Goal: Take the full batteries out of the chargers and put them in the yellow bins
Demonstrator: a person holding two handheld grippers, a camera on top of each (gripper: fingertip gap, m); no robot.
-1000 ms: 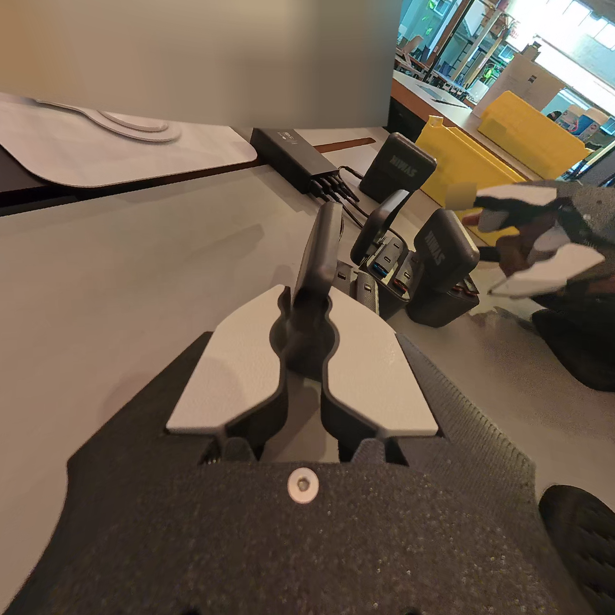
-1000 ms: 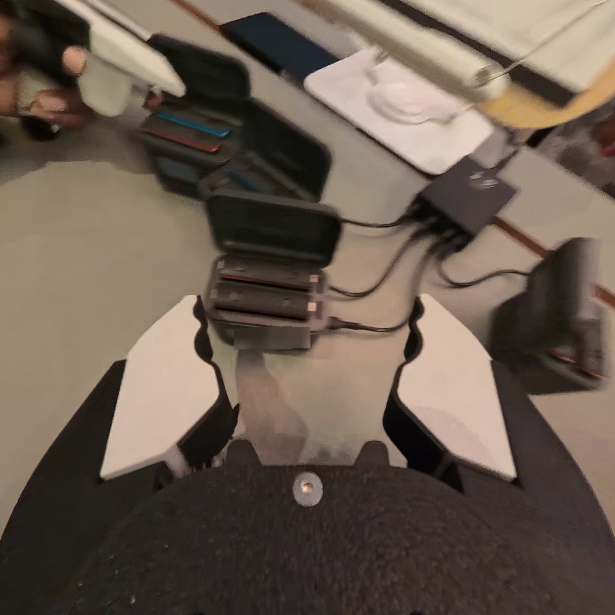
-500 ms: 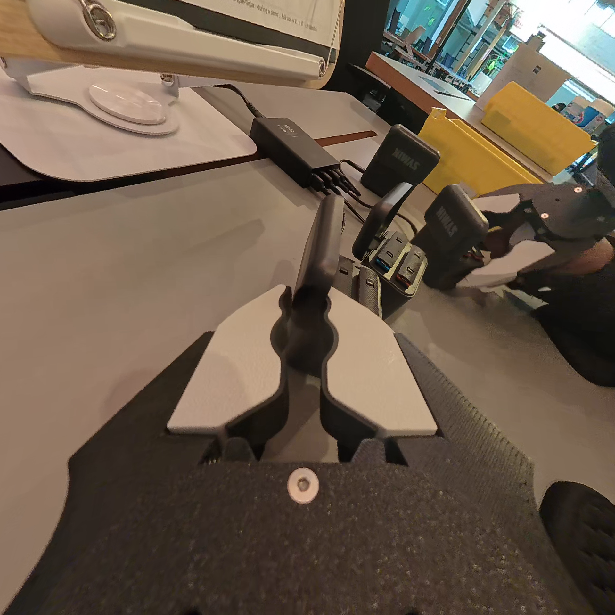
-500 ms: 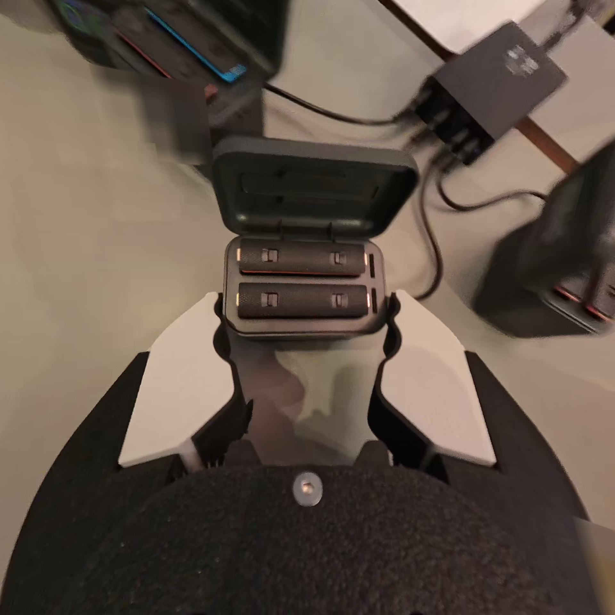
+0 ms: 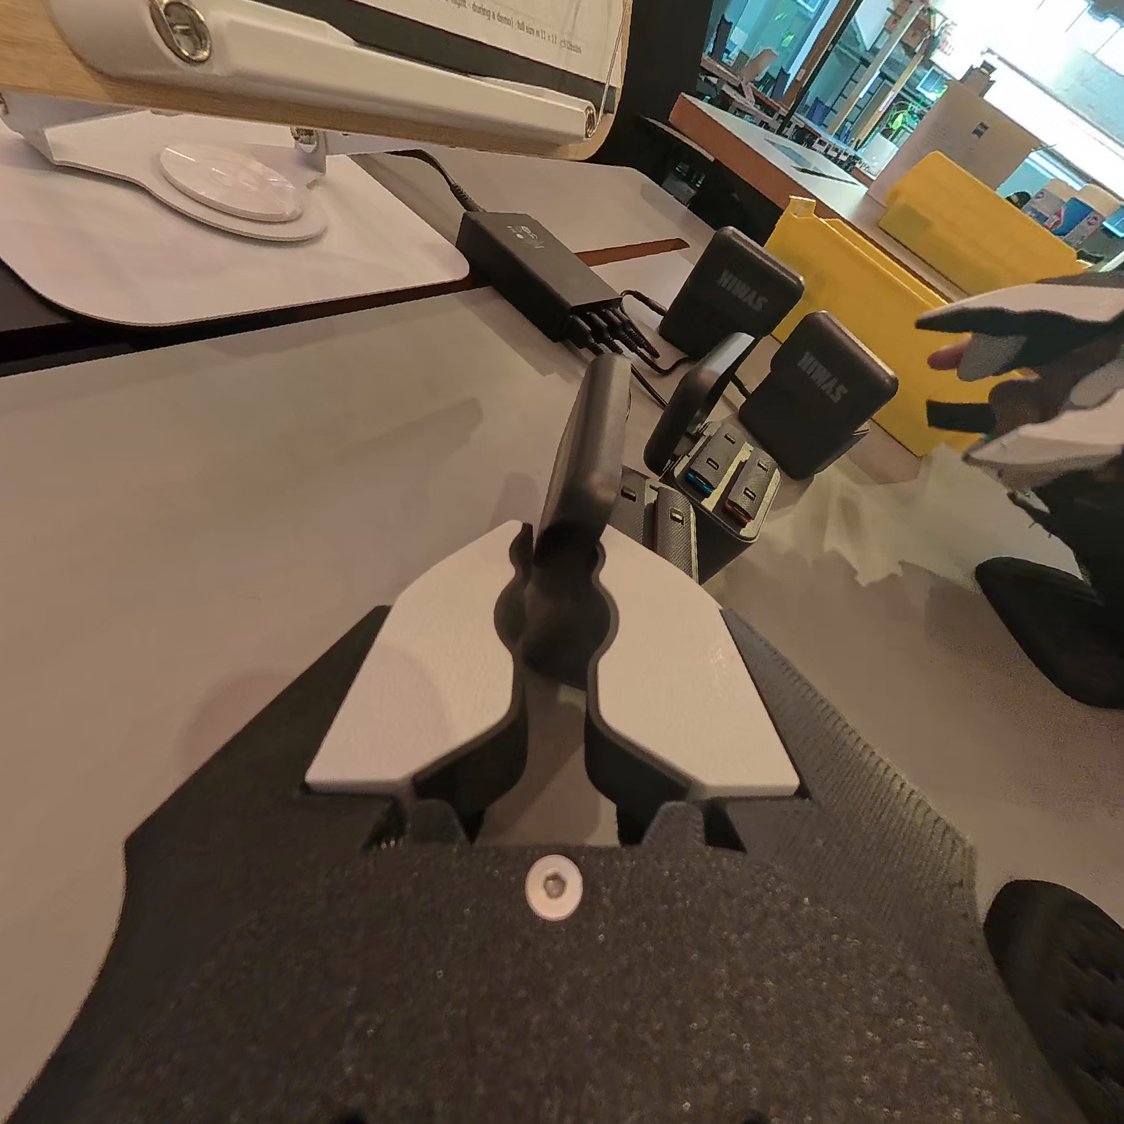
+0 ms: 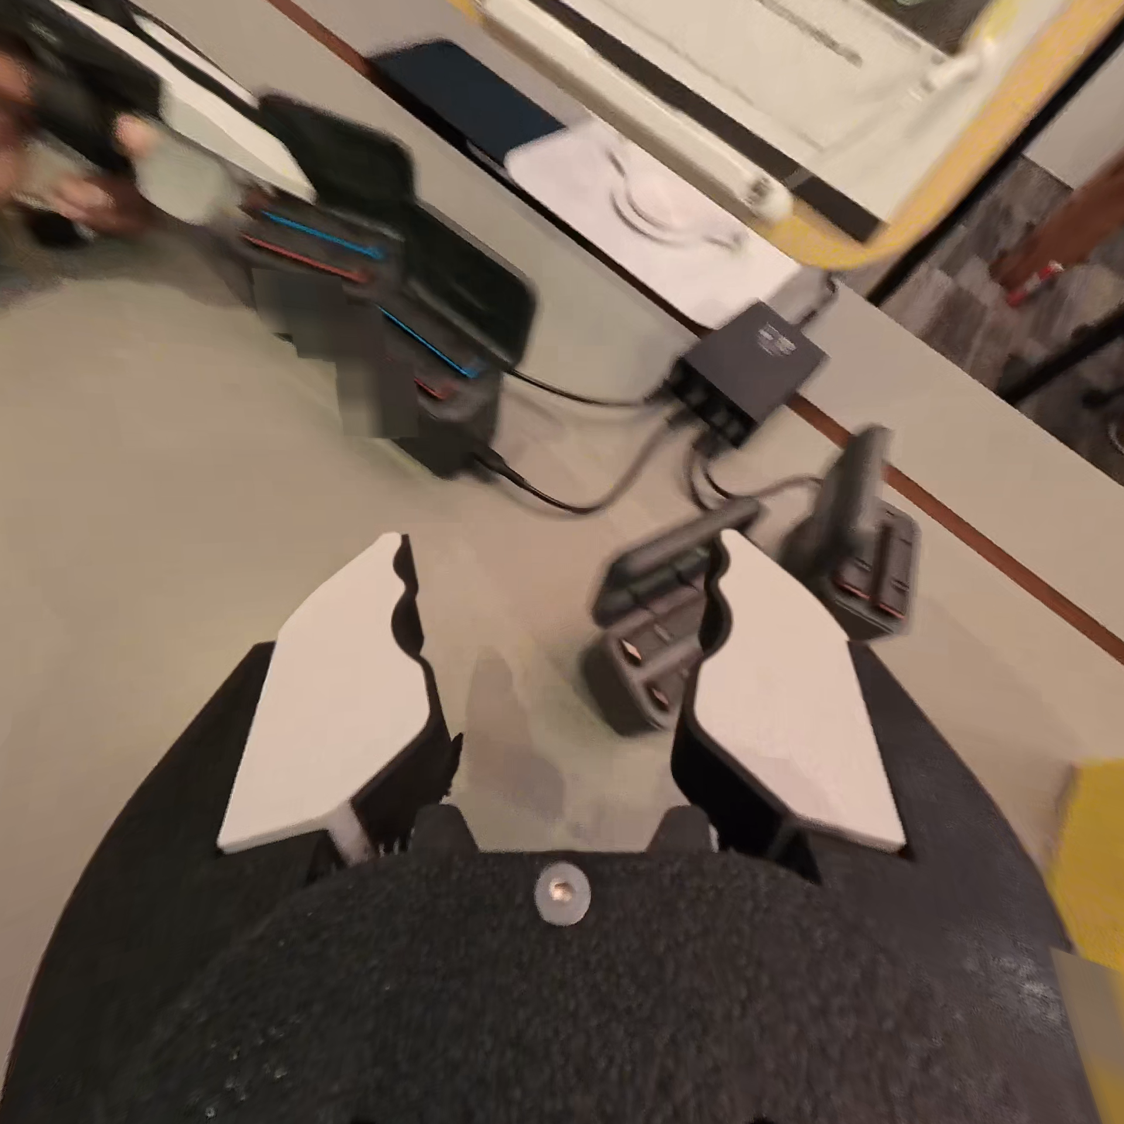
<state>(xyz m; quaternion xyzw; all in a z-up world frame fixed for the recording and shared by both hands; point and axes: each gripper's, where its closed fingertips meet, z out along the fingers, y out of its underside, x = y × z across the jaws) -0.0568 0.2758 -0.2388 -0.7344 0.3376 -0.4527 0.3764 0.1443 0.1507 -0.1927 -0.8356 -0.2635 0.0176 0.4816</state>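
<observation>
The left gripper (image 5: 556, 550) is closed on the upright open lid (image 5: 589, 444) of the nearest charger (image 5: 660, 529), its white fingers (image 5: 444, 663) pinching the lid's lower edge with only the lid's thickness between them. Two dark batteries (image 5: 669, 523) lie side by side in that charger, just right of the lid. Just behind it stands a second open charger (image 5: 727, 486) with a blue-tipped and a red-tipped battery, and two more chargers (image 5: 815, 395) with raised lids stand beyond, near the yellow bins (image 5: 851, 274) at the far right of the grey table (image 5: 243, 486). Cables run from the chargers to a black power hub (image 5: 535, 274), beside a white stand base (image 5: 231, 188). The right gripper (image 6: 559, 602) hangs above the table with its jaws wide apart, holding and touching nothing; in the left wrist view it shows blurred at the right edge, in front of the bins. Its own view is motion-blurred: an open charger (image 6: 651, 638) with dark batteries sits partly behind its right finger (image 6: 784, 699), another charger (image 6: 863, 547) is further right, and a yellow bin corner (image 6: 1095, 851) shows at the right edge
</observation>
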